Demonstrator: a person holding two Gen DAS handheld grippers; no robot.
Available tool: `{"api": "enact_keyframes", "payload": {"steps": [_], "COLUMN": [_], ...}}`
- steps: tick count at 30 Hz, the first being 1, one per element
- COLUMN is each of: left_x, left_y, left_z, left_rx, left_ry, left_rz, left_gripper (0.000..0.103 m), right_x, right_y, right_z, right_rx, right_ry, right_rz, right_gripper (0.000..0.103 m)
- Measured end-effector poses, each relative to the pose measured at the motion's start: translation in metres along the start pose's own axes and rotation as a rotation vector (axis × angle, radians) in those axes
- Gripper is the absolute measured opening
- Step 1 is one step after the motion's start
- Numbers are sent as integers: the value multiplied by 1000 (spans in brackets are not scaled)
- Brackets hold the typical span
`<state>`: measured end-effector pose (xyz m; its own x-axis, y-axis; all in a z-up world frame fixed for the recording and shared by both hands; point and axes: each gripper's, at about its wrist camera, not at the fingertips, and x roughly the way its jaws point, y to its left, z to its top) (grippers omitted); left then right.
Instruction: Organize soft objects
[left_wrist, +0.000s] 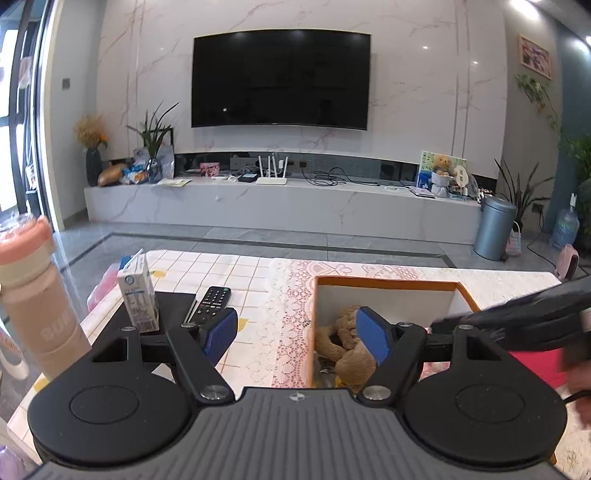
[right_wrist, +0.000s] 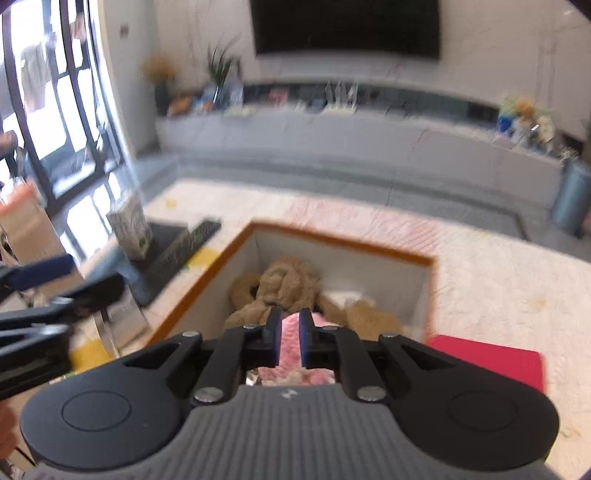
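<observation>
Box (right_wrist: 332, 240), one brown plush (right_wrist: 288, 280)

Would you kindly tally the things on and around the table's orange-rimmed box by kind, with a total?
Brown plush toys lying in the box: 1
Pink soft items pinched in the right tool: 1
Orange-rimmed white boxes: 1
Black remote controls: 1
White milk cartons: 1
Flat red pads beside the box: 1
Total: 6
</observation>
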<state>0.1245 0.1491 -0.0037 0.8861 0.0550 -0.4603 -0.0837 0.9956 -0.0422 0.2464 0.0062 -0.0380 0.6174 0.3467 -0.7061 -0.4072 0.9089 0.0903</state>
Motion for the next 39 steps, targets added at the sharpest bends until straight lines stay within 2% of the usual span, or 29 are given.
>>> {"api": "enact_keyframes", "payload": {"steps": [3,5,7,11,15,17,20,23,27,30,31,32,33,34,35,37,39], "left_x": [5,8,10,10,3,0,-1,-1,-3,-6,-7,-9,-11,-14,-18,-26,-37], "left_y": [10,17,23,34,36,39,42,37,27,21,19,18,16,15,15,13,10], "left_z": [-1,-2,-2,-3,-2,-1,2,2,1,1,1,2,3,5,7,13,20], "left_rx": [-41,-72,-103,-168,-108,-109,-145,-133,-95,-78,-72,-70,-73,-80,-89,-100,-96], "left_ry": [7,22,32,50,24,17,27,31,19,-5,-8,-11,-15,-19,-22,-34,-58], "left_rz": [27,49,49,40,70,91,74,65,60,64,60,57,54,49,34,6,10], "left_gripper": [86,86,85,85,85,85,85,85,85,85,85,85,85,85,85,85,85], "right_x": [53,74,79,82,86,82,89,95,86,65,56,45,33,21,9,-17,-43], "right_y": [9,9,15,16,22,20,21,20,19,11,9,9,10,13,18,27,32], "right_z": [-11,-26,-36,-42,-53,-54,-51,-50,-50,-44,-41,-38,-36,-34,-33,-31,-29], "right_rx": [-154,-178,-226,-231,-256,-278,-285,-268,-252,-144,-110,-82,-72,-75,-88,-128,-131], "right_ry": [160,256,290,320,359,377,402,418,372,324,301,266,226,195,164,104,53], "right_rz": [-152,-91,-71,-55,-32,-30,-30,-22,-25,-27,-23,-17,-6,-3,-21,-61,-77], "right_gripper": [7,6,6,6,3,2,2,1,1,6,20,46,62,88,92,92,92]}}
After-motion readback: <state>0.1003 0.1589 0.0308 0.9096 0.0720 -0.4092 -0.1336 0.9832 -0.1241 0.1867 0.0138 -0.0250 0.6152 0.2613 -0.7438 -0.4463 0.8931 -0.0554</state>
